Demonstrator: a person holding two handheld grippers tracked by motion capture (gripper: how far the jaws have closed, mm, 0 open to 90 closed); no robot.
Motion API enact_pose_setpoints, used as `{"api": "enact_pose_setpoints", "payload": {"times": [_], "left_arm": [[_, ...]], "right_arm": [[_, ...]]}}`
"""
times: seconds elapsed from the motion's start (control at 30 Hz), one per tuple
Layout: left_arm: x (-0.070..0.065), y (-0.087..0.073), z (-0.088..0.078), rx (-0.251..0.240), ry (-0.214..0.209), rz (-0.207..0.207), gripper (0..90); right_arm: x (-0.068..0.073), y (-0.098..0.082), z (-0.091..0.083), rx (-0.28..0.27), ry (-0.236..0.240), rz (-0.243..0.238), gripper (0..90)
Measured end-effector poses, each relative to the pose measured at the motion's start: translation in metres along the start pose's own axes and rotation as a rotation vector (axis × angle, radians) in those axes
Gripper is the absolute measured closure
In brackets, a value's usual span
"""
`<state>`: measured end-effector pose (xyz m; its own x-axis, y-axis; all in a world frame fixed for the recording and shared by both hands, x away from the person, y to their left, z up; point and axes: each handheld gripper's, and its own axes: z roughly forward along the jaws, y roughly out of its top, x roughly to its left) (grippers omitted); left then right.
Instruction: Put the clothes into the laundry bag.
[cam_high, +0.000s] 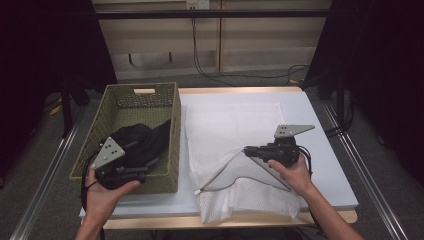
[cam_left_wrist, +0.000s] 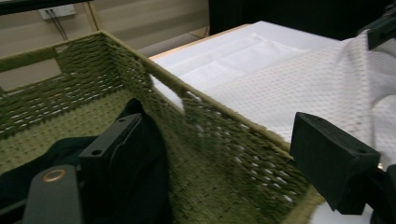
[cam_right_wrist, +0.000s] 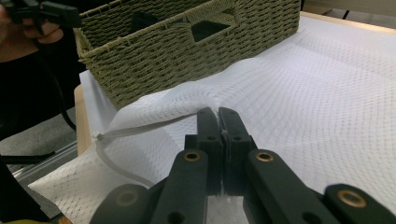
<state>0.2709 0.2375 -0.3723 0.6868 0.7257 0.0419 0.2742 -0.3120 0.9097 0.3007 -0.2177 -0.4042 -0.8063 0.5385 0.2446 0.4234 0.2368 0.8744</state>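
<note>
While pinching the white mesh laundry bag (cam_high: 235, 145) with closed right gripper (cam_high: 246, 149), holding wide-open left gripper (cam_high: 146, 172) astride woven green basket (cam_high: 172, 130) wall, over black cloth (cam_high: 142, 140).

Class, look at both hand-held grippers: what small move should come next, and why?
Probably the left gripper should dip and close on the black garment in the green woven basket. Its jaws stand open astride the basket's wall, while the right gripper is shut on the white mesh bag, holding its mouth lifted.
</note>
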Motion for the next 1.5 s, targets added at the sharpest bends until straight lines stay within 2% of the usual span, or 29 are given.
{"api": "enact_pose_setpoints", "payload": {"times": [0.1,0.13,0.17,0.2,0.27,0.3,0.37,0.4,0.43,0.53,0.57,0.6,0.73,0.77,0.83,0.9,0.97,1.03,1.13,1.3,1.33,1.37,1.4,1.43,1.47,1.5], "left_arm": [[0.005,0.005,0.0,0.011,-0.002,0.006,16.5],[0.011,0.011,0.001,0.014,0.01,0.004,16.5],[0.011,0.011,0.001,0.014,0.01,0.004,16.4],[0.021,0.016,0.005,0.033,0.026,-0.012,15.7],[0.031,0.019,0.01,0.047,0.036,-0.028,14.3],[0.035,0.02,0.013,0.062,0.061,-0.028,13.9],[0.045,0.02,0.019,0.079,0.056,-0.055,13.9],[0.049,0.021,0.022,0.102,0.064,-0.06,13.9],[0.049,0.021,0.022,0.102,0.064,-0.06,13.8],[0.065,0.026,0.026,0.137,0.07,-0.078,13.8],[0.068,0.027,0.027,0.145,0.075,-0.089,13.8],[0.071,0.027,0.028,0.146,0.085,-0.084,13.8],[0.082,0.027,0.037,0.167,0.096,-0.124,13.7],[0.085,0.027,0.04,0.189,0.095,-0.114,13.8],[0.087,0.025,0.048,0.198,0.096,-0.124,13.6],[0.089,0.023,0.054,0.221,0.113,-0.094,13.1],[0.09,0.018,0.061,0.243,0.097,-0.11,13.0],[0.091,0.014,0.069,0.295,0.086,-0.11,12.4],[0.091,0.01,0.079,0.356,0.079,-0.084,11.2],[0.095,0.002,0.089,0.429,0.079,-0.091,10.5],[0.095,0.002,0.089,0.429,0.079,-0.091,10.5],[0.098,-0.003,0.092,0.453,0.057,-0.126,10.5],[0.099,-0.006,0.094,0.476,0.049,-0.127,10.5],[0.099,-0.006,0.094,0.476,0.049,-0.127,10.5],[0.103,-0.013,0.099,0.533,0.046,-0.142,10.4],[0.105,-0.016,0.102,0.567,0.045,-0.163,10.2]], "right_arm": [[0.0,0.0,0.001,0.003,0.002,0.001,88.9],[0.001,-0.001,0.003,0.012,-0.005,-0.006,89.0],[0.001,-0.001,0.003,0.012,-0.005,-0.006,89.0],[0.002,-0.001,0.004,0.017,-0.003,-0.009,89.0],[0.002,-0.001,0.004,0.018,-0.002,-0.011,89.0],[0.002,0.0,0.004,0.017,-0.003,-0.012,89.0],[0.002,-0.001,0.004,0.018,-0.003,-0.009,89.1],[0.001,-0.001,0.004,0.018,-0.003,-0.009,89.1],[0.001,-0.001,0.004,0.017,-0.003,-0.009,89.0],[0.001,-0.002,0.004,0.018,-0.006,-0.007,89.0],[0.001,-0.002,0.004,0.018,-0.006,-0.007,89.0],[0.001,-0.001,0.004,0.017,-0.006,-0.007,89.0],[0.0,-0.002,0.005,0.02,-0.005,-0.007,89.0],[0.0,-0.002,0.006,0.021,-0.006,-0.007,89.0],[0.0,-0.002,0.006,0.022,-0.002,-0.007,89.0],[0.0,-0.002,0.006,0.019,-0.003,-0.006,88.9],[0.0,-0.002,0.005,0.02,-0.004,-0.008,88.9],[0.0,-0.002,0.006,0.02,-0.003,-0.005,88.9],[0.0,-0.002,0.006,0.023,-0.003,-0.007,88.9],[0.001,-0.002,0.006,0.028,0.0,-0.012,88.9],[0.001,-0.002,0.006,0.028,0.0,-0.012,88.9],[0.0,-0.001,0.005,0.022,-0.001,-0.008,88.9],[-0.001,-0.002,0.004,0.022,-0.001,-0.01,88.9],[-0.001,-0.002,0.004,0.022,-0.001,-0.01,88.9],[-0.001,-0.002,0.005,0.021,-0.001,-0.006,88.9],[-0.001,-0.002,0.005,0.021,-0.001,-0.006,88.8]]}}
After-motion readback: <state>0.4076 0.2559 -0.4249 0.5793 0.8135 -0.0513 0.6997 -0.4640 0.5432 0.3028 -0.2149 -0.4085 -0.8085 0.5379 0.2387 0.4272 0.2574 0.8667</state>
